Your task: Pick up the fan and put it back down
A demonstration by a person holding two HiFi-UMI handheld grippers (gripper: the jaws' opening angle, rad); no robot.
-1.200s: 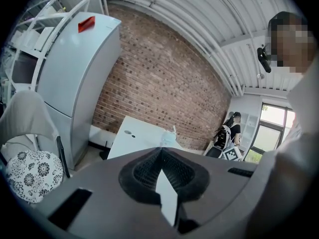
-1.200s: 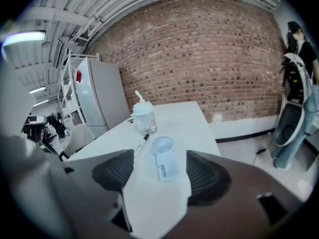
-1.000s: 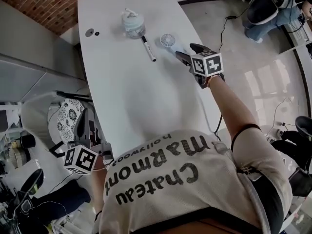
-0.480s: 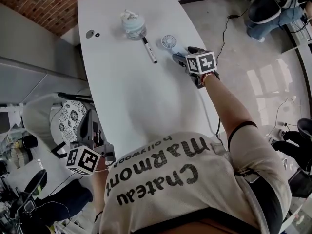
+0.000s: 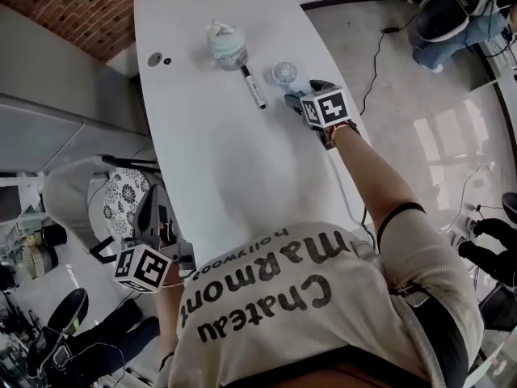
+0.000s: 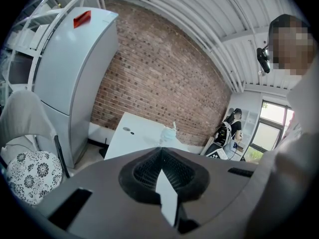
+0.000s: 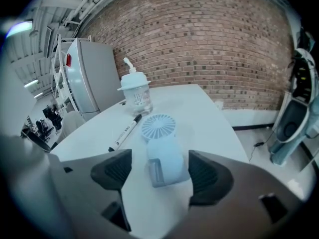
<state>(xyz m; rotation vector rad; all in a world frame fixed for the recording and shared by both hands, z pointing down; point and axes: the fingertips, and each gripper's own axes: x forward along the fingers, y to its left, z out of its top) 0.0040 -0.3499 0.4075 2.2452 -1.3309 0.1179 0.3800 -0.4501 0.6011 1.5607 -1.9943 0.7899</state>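
The fan (image 7: 160, 146) lay flat on the white table (image 5: 210, 160) close to its right edge, with its round grille toward the far end and its pale handle toward you. You had your right gripper (image 5: 305, 93) lowered over that handle, and its fingers (image 7: 115, 169) stood wide apart, one on each side. They had just been closing a little, but a gap showed on both sides and neither pad pressed on the handle. A black-and-white marker (image 5: 254, 87) lay slantwise just left of the fan, and its far end came close to a clear pump bottle (image 5: 226, 47) that stood upright nearer the far edge.

You held your left gripper (image 5: 153, 207) off the table's left edge near the near corner, well apart from the fan, with its fingers (image 6: 149, 171) together and nothing between them. A chair with a patterned cushion (image 5: 121, 200) stood just beside it.
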